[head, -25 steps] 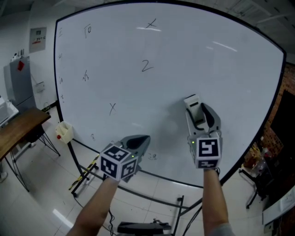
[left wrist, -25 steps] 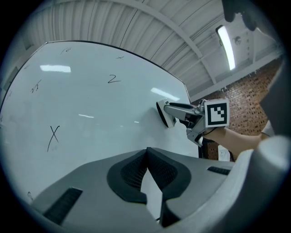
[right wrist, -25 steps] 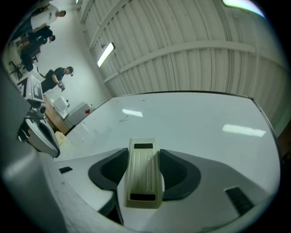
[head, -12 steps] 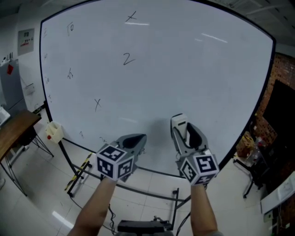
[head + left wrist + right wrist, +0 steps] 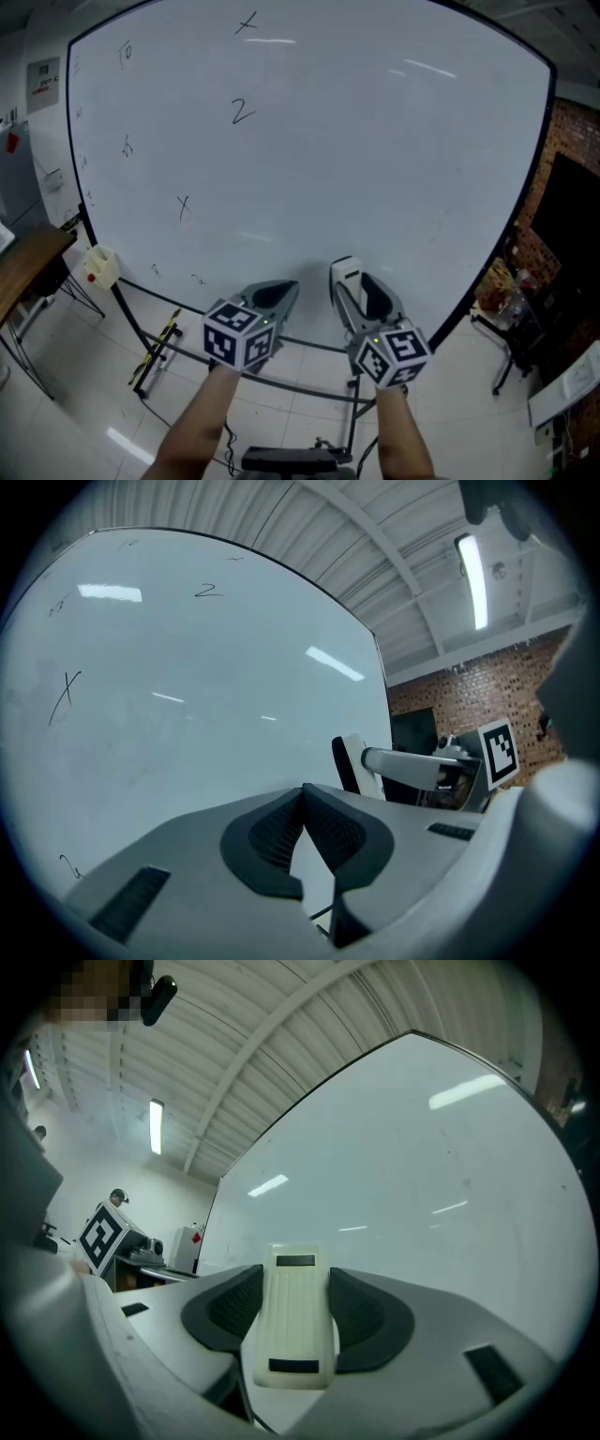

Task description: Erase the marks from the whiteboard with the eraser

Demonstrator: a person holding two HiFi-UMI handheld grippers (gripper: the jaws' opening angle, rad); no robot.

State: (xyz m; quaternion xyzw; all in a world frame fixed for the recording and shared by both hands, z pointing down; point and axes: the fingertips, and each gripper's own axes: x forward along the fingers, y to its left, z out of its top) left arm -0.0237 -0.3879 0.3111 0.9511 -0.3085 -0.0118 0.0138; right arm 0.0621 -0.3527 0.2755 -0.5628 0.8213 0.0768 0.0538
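A large whiteboard (image 5: 356, 141) fills the head view, with black marks on its left half: an X (image 5: 247, 22), a 2 (image 5: 242, 112), another X (image 5: 184, 207) and small scribbles by the left edge. The 2 (image 5: 208, 590) and an X (image 5: 65, 694) also show in the left gripper view. My right gripper (image 5: 354, 292) is shut on a cream eraser (image 5: 345, 275), (image 5: 294, 1314), held low near the board's bottom edge, off the surface. My left gripper (image 5: 277, 295) is shut with nothing in it, its jaws touching, beside the right one.
The board stands on a black metal frame (image 5: 281, 384) over a pale tiled floor. A wooden table (image 5: 26, 267) sits at the left, a small white container (image 5: 98, 267) hangs at the board's lower left corner, and a brick wall with clutter (image 5: 511, 295) is at the right.
My right gripper with the eraser has dropped down and leftward, from mid-board to its bottom edge. The view has shifted so the marks sit further left. The left gripper has barely moved.
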